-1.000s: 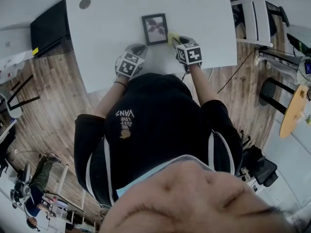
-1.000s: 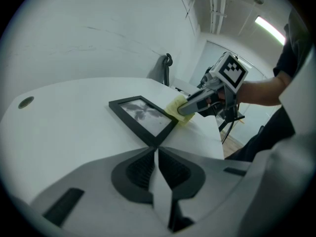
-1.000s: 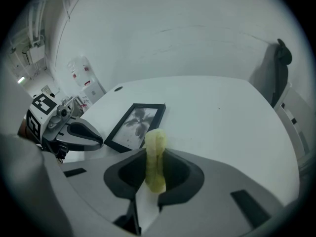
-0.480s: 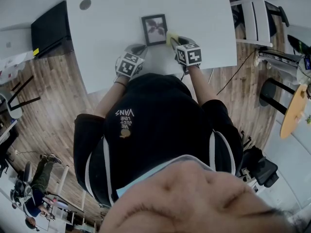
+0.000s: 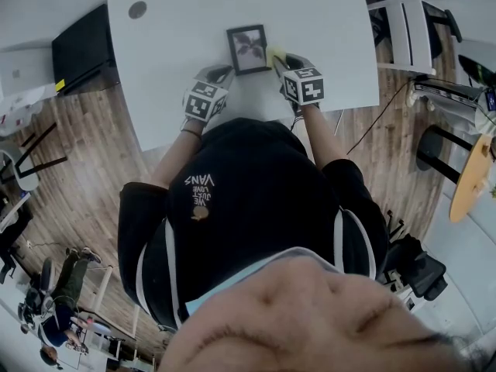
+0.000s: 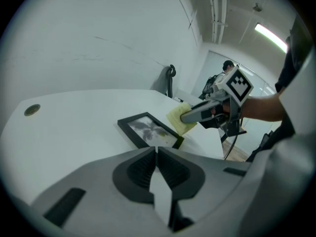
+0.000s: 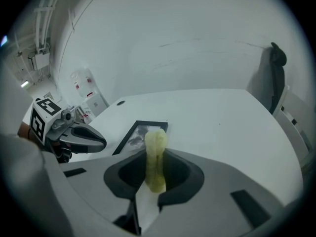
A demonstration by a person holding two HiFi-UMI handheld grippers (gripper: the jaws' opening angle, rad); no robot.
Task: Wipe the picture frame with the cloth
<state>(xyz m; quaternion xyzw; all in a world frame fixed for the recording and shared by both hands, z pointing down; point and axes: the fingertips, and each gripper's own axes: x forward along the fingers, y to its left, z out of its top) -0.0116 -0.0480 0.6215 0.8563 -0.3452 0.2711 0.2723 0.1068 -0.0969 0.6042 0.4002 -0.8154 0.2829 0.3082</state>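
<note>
Just beside the picture frame [image 5: 247,48], right gripper [image 5: 276,61] pinches the yellow cloth [image 7: 156,154], left gripper [image 6: 155,157] is closed on nothing, so I'd wipe flat with light pressure

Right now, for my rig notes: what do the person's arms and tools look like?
Both the left tool and right tool are grey, tapered, each topped by a white cube with black square markers. The person wears a black short-sleeved shirt.
</note>
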